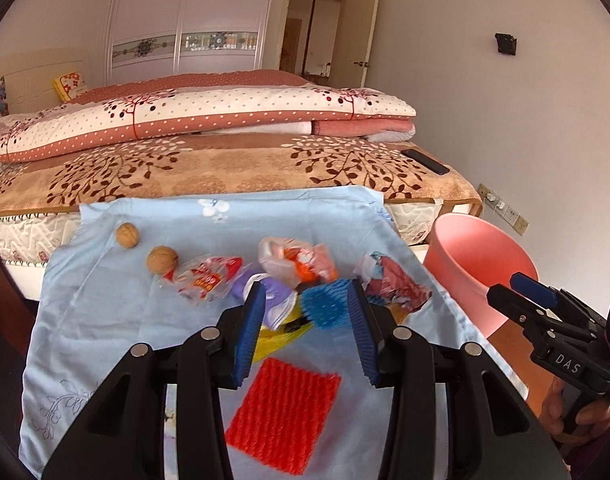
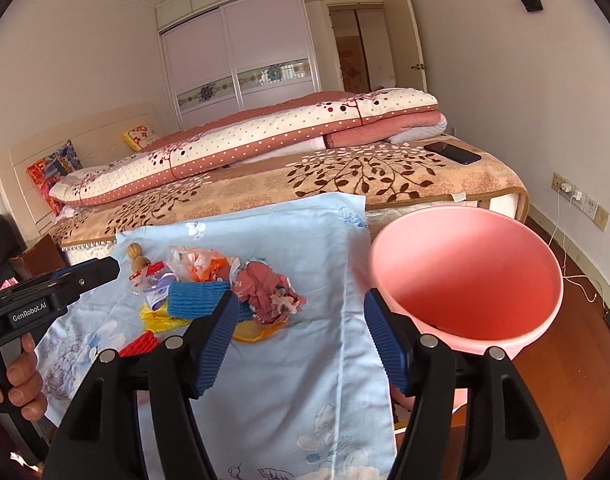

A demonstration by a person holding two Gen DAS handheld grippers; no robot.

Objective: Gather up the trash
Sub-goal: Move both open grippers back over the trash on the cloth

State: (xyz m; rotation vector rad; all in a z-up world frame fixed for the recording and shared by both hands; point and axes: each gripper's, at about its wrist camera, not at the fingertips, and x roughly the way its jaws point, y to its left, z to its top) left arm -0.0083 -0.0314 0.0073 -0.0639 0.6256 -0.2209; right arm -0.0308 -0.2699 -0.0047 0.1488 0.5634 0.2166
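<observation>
A heap of trash lies on the light blue cloth point(image 1: 105, 320): a blue foam net point(image 1: 325, 306), a red foam net point(image 1: 283, 412), a crumpled reddish wrapper point(image 1: 393, 284), a clear bag with orange bits point(image 1: 297, 260), a red-white snack wrapper point(image 1: 205, 276) and yellow plastic point(image 1: 277, 336). My left gripper point(image 1: 305, 300) is open, short of the blue net, holding nothing. My right gripper point(image 2: 301, 308) is open and empty, between the reddish wrapper point(image 2: 265, 288) and the pink bin point(image 2: 465, 272). The bin point(image 1: 477, 264) stands at the cloth's right edge.
Two walnuts point(image 1: 127, 235) point(image 1: 162, 259) sit at the cloth's far left. Behind is a bed point(image 1: 225, 168) with folded quilts and a black phone point(image 1: 425, 161) near its corner. Wall sockets with a white cable point(image 2: 573, 196) are at the right, above a wooden floor point(image 2: 577, 340).
</observation>
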